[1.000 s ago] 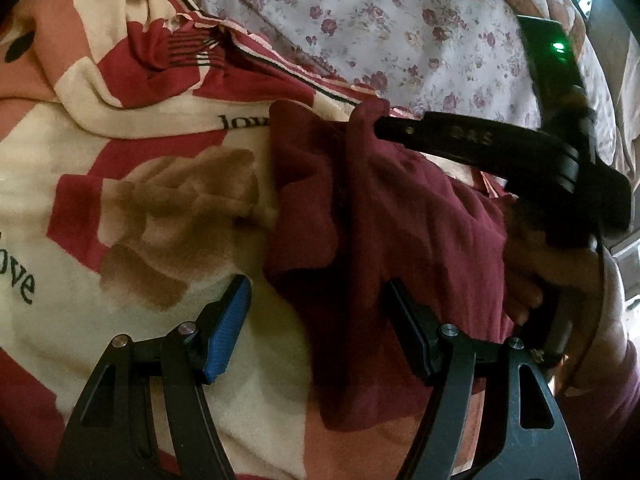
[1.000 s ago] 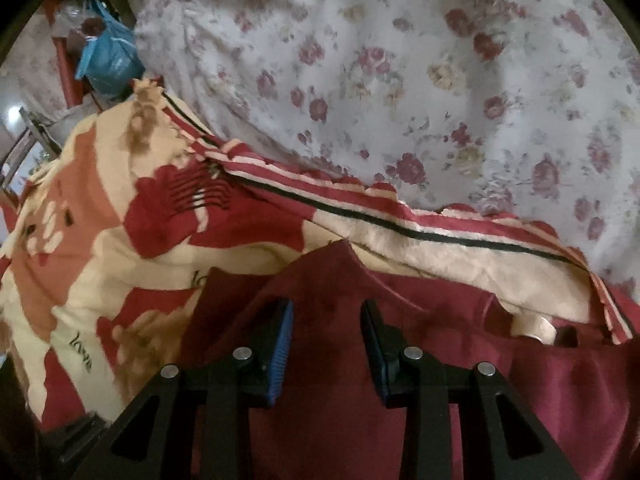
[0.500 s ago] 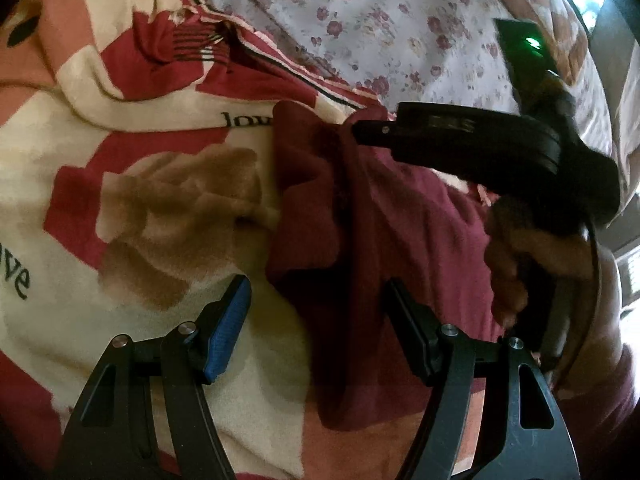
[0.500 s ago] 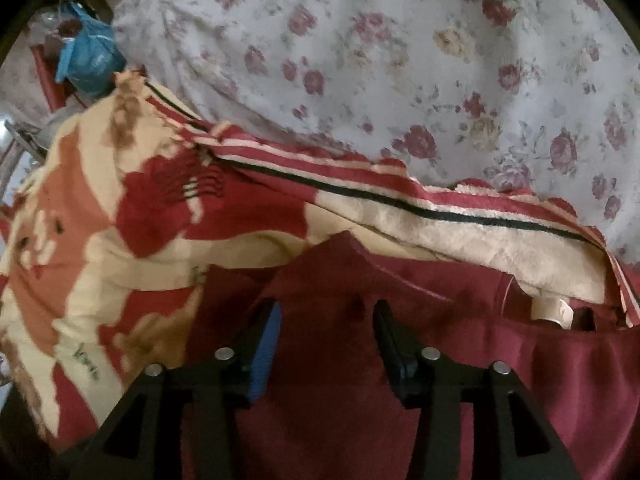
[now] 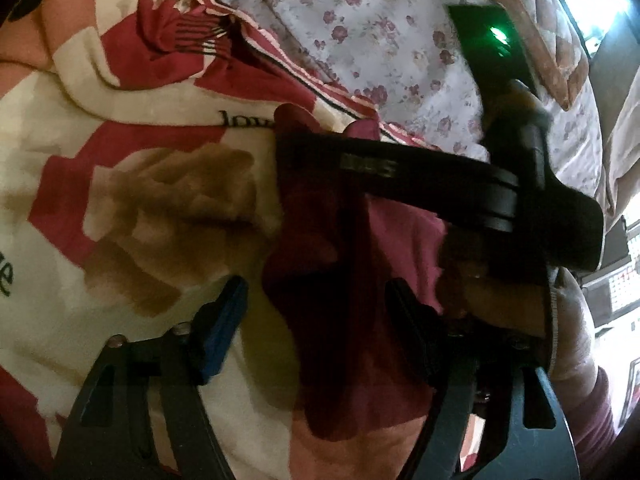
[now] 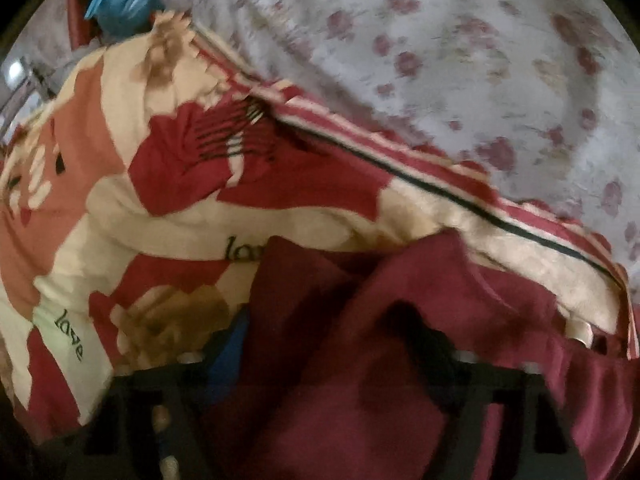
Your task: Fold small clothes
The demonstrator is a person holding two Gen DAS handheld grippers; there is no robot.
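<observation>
A dark red garment lies on a patterned cream and red blanket. My left gripper is open, its jaws wide apart on either side of the garment's left edge. The right gripper shows in the left wrist view, reaching across the garment's top edge from the right. In the right wrist view my right gripper is open, its jaws wide apart over the garment; the view is blurred.
A white floral bedsheet lies beyond the blanket, also in the right wrist view. A blue bag sits at far left. A hand holds the right gripper's handle.
The right gripper has opened wider and moved left across the top of the garment. The left gripper stays open in place.
</observation>
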